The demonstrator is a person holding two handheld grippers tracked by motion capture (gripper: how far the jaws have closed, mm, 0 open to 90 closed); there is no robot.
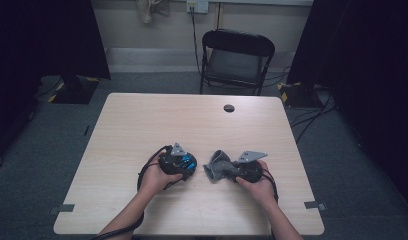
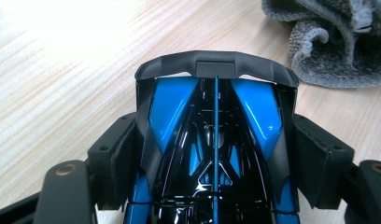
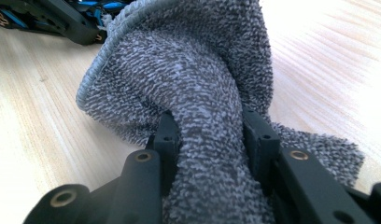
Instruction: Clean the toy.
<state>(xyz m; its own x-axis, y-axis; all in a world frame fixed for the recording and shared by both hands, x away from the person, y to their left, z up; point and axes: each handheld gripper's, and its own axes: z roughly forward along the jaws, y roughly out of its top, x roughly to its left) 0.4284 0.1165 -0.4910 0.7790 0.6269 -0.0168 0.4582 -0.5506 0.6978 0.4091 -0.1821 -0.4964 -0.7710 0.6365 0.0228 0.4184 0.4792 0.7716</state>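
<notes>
The left tongs [image 1: 184, 162] squeeze a shiny blue-and-black toy car [image 2: 215, 140] by its sides, and the right tongs [image 1: 231, 172] pinch a fuzzy grey cloth [image 1: 219, 166] just beside it, low over the wooden desk [image 1: 142, 120]. The smooth, hard car could slip out if rubbed hard. The soft cloth could slide free.

One pale wooden bench [image 1: 142, 125] carries three kinds of thing: one grey terry cloth [image 1: 219, 166], one glossy black-and-blue toy car [image 1: 184, 162], and two black hand-held grippers, left [image 1: 178, 161] and right [image 1: 244, 169]. One black folding chair [image 1: 237, 60] stands behind.
</notes>
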